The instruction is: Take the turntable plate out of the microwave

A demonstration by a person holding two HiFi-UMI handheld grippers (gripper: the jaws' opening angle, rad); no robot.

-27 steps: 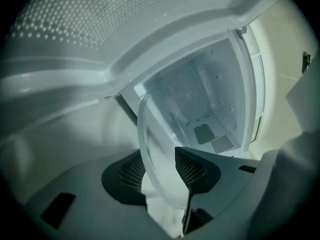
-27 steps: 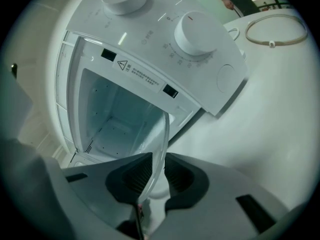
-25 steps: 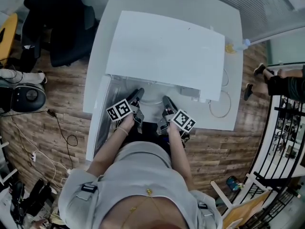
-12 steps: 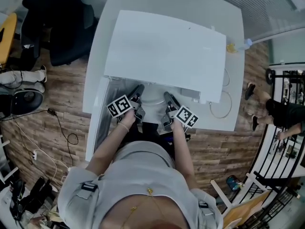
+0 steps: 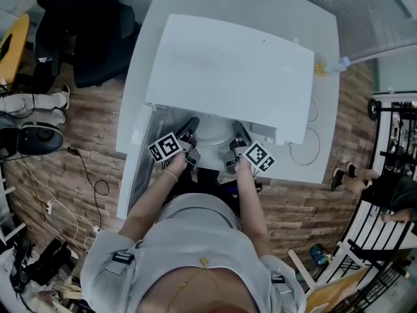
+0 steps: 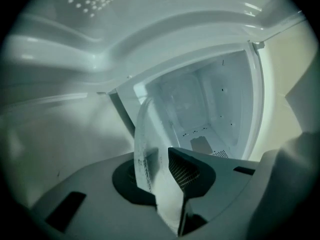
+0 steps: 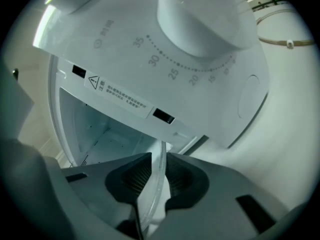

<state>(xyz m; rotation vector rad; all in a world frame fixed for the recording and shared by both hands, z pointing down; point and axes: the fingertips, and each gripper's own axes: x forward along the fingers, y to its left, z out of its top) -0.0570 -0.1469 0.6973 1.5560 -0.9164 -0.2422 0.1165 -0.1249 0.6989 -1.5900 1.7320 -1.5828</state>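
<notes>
Left gripper [image 6: 159,171] and right gripper [image 7: 157,176] jaws, having just been closing, are each clamping an opposite rim of the turntable plate [image 5: 214,133], which is lying edge-on between them at the microwave [image 5: 228,70] mouth.

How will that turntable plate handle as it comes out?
The turntable plate looks like clear glass: probably stiff, fairly heavy, breakable if knocked on the microwave opening. Its smooth, glossy rim may slip.
</notes>
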